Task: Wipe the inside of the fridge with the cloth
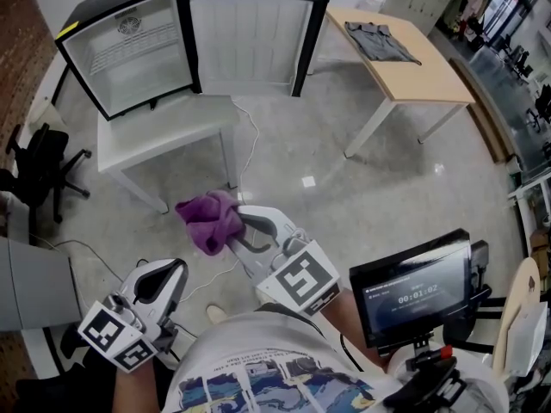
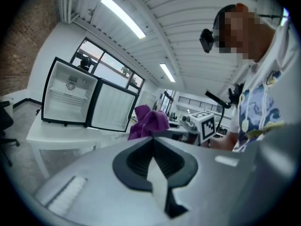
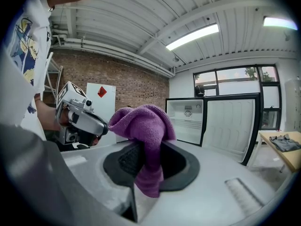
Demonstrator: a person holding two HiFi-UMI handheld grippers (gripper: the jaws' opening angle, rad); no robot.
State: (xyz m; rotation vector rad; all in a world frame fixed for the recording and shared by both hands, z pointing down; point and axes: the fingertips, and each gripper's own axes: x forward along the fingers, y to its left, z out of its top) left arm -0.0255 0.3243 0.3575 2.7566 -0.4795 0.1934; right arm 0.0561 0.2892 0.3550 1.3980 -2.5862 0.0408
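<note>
Fridge (image 1: 138, 50) is wide open, door (image 1: 250, 41) swung clear, straight shot in. Cable (image 1: 255, 132) crosses the floor, chair (image 1: 39, 166) off left.

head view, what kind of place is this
Probably an office or lab workspace, not a kitchen: the small black open fridge sits on a white table, with a light wooden desk and a black office chair nearby.

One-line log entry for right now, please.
right gripper: shut on cloth | left gripper: shut, empty | fridge: door open, on white table, not reached
</note>
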